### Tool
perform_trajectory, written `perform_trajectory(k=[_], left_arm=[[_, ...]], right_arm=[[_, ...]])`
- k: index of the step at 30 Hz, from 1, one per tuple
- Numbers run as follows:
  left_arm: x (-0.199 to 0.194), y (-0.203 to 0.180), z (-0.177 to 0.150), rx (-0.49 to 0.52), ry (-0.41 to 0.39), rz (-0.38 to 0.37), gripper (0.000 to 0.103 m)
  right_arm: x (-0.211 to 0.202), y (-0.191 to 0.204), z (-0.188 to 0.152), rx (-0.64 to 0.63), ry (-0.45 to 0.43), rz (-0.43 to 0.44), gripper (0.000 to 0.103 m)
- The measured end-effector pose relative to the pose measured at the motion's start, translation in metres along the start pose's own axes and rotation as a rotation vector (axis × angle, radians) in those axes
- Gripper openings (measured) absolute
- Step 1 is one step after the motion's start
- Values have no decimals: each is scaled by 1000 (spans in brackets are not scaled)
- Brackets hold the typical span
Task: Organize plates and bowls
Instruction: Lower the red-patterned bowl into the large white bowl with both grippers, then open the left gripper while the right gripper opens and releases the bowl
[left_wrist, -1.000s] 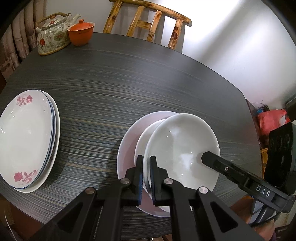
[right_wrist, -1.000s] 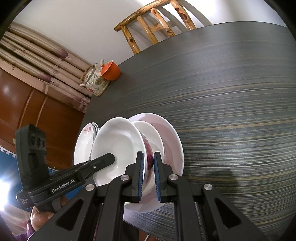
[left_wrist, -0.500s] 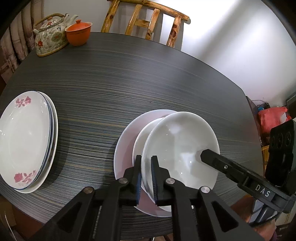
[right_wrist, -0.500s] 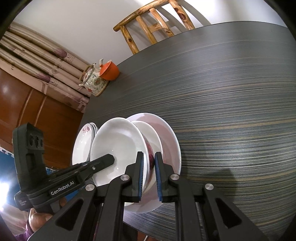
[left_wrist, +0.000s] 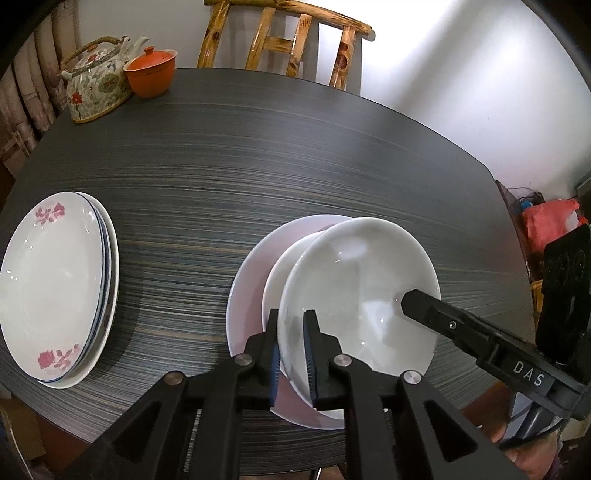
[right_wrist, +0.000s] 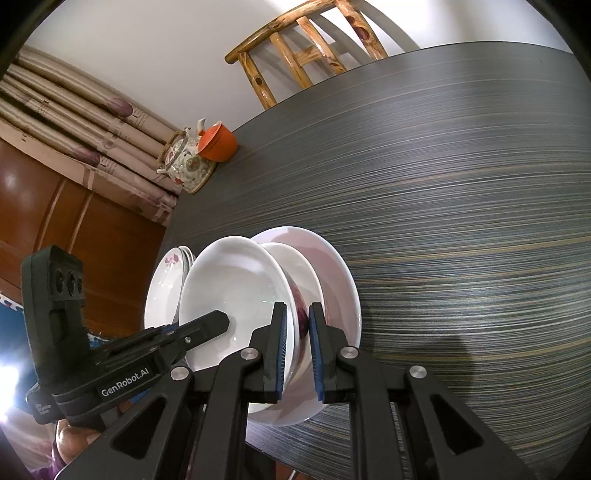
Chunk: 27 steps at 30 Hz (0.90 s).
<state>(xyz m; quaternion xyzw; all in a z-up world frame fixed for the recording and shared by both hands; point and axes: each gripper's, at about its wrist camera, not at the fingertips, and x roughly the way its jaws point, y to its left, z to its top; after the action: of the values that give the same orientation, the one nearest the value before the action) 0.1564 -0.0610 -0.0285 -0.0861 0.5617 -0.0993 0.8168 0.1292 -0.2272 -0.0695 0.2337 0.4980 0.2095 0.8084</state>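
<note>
I am holding a white bowl (left_wrist: 360, 295) from two sides, above a dark striped round table (left_wrist: 258, 155). My left gripper (left_wrist: 291, 332) is closing its jaws on the near rim of the bowl, one finger inside and one outside. My right gripper (right_wrist: 297, 325) is gripping the opposite rim the same way, with its blue pads (right_wrist: 282, 332) pressing the thin edge; in the left view its upper finger is reaching across the bowl's inside from the right. Both pairs of jaws are nearly together, clamped on the rim.

The bowl is tilting slightly and sitting over a second, smaller white bowl (left_wrist: 284, 269), which is showing just behind it on the left. I cannot tell whether the two bowls are touching. Both are lying over a wide pale pink plate (left_wrist: 251, 280) that is resting flat on the table near its front edge.

Well apart to the left, a stack of white plates (left_wrist: 55, 288) with pink flower prints and thin blue rims is sitting near the table's left edge. At the far left side of the table, a flowered teapot (left_wrist: 98, 85) with a woven handle is standing just beside an orange lidded cup (left_wrist: 149, 75). A wooden chair (left_wrist: 284, 37) is standing behind the table against a white wall.
</note>
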Motion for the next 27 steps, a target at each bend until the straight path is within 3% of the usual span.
perform_trajectory(k=[10, 16, 27], left_arm=[[-4, 7, 3, -8, 15, -51, 18], [-10, 4, 5, 19, -8, -24, 26], [-19, 9, 2, 13, -44, -24, 27]], right_arm=[[1, 0, 2, -10, 7, -12, 12], [5, -1, 7, -3, 26, -20, 9], [6, -1, 6, -5, 17, -23, 12]])
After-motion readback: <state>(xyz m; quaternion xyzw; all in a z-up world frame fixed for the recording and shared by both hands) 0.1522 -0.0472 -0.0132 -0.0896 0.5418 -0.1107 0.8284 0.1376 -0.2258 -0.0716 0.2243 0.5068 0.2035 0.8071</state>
